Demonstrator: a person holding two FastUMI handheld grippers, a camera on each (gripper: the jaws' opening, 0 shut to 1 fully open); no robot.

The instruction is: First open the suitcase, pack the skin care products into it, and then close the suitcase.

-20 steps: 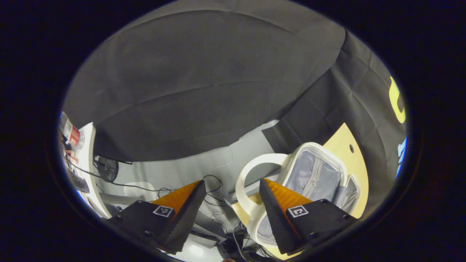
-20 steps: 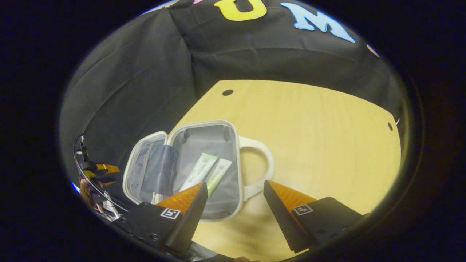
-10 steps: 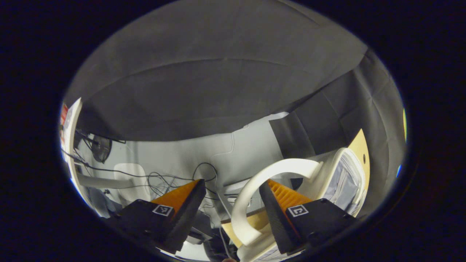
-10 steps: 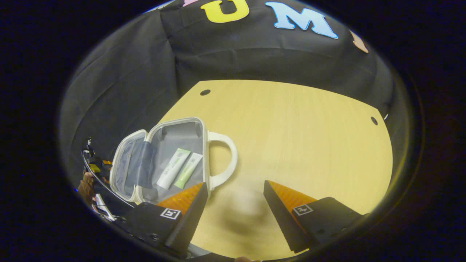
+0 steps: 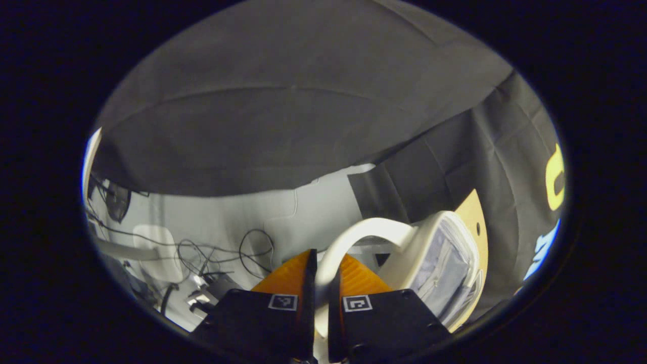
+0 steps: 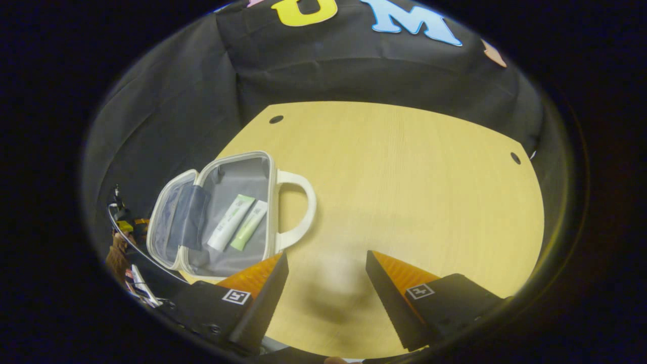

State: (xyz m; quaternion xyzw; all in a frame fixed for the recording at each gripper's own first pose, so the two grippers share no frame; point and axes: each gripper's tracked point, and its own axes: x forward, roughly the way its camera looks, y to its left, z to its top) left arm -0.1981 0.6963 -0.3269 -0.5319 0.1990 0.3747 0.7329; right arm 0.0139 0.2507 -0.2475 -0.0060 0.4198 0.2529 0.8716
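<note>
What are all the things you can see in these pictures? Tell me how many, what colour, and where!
suitcase: one, cream shell with grey lining, lying open near the table's left edge.
lid handle: one, cream, on the raised lid half, between the left gripper's fingers.
base handle: one, cream, lying flat on the table.
tubes: two, white and pale green, side by side inside the suitcase's base half.
table: one, light wood, with small dark holes near its edge.
cables: several, dark, on the pale floor beyond the table.
left gripper: one, jaws closed on the lid handle.
right gripper: one, jaws open, above bare table.
</note>
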